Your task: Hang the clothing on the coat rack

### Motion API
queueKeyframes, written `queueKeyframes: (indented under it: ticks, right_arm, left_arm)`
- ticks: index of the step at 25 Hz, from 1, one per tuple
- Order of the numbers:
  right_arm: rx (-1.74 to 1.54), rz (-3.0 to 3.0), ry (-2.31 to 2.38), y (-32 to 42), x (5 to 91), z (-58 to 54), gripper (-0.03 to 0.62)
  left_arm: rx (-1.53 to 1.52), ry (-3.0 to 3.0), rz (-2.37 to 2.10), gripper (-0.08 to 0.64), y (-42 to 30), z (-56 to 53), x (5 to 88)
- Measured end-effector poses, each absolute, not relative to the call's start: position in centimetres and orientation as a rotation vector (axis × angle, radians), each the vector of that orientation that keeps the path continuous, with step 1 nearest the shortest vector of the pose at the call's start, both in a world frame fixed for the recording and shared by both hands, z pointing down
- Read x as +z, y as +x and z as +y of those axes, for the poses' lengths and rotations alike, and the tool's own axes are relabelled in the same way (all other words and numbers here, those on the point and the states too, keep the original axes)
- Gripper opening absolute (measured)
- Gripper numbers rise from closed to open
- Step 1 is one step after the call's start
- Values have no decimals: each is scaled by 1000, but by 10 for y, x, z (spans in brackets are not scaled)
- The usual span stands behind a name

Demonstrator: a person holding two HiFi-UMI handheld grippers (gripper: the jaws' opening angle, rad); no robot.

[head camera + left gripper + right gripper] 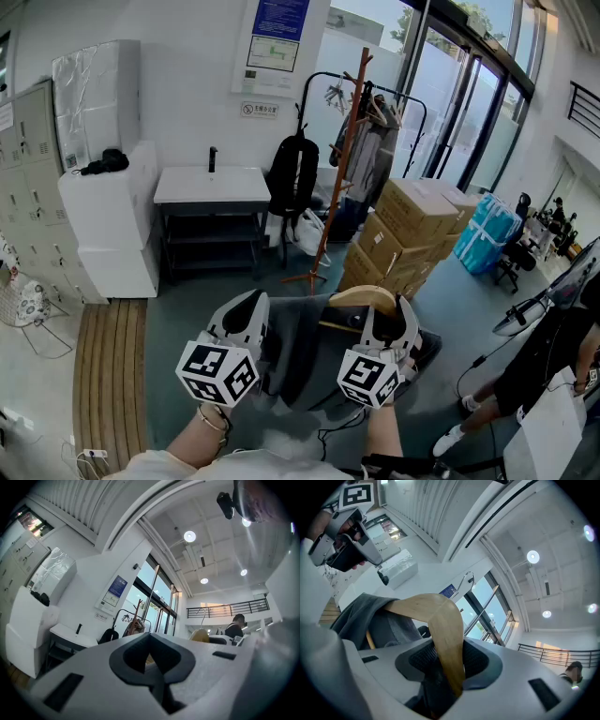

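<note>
A tall brown wooden coat rack (pixel 342 159) stands on the floor ahead, beside a stack of boxes; the left gripper view shows the coat rack (pixel 136 620) far off. My right gripper (pixel 389 314) is shut on a curved wooden hanger (pixel 440 620), which runs down between its jaws. Grey clothing (pixel 300 347) is draped over the hanger (pixel 361 298) and hangs between my two grippers; in the right gripper view the grey clothing (pixel 365 616) covers the hanger's left arm. My left gripper (pixel 251 305) is just left of the cloth, and its own view shows the left gripper (pixel 152 667) shut and empty.
Cardboard boxes (pixel 408 230) are stacked right of the rack. A black clothes rail (pixel 375 122) with garments stands behind it, with a black backpack (pixel 292 173) hanging nearby. A white table (pixel 211 185) and white cabinet (pixel 108 216) stand at the left. A person (pixel 544 366) stands at the right.
</note>
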State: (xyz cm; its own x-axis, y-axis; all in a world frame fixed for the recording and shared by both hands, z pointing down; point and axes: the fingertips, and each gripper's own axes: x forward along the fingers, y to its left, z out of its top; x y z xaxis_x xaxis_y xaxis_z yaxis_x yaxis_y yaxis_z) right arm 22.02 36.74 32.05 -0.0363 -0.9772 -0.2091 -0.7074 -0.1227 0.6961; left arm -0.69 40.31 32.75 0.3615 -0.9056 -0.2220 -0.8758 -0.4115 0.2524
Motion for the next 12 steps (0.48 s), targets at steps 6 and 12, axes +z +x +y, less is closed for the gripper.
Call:
queueKeyframes:
  ticks: [6,12]
  right_arm:
    - [-978,-1771,1860,217,315,363,176]
    - [-954,-1807,1846,210,316,361,178]
  left_arm:
    - [-510,2516,-1662,8,-10,400,325]
    - [-504,2514,-1651,8,-16,398,328]
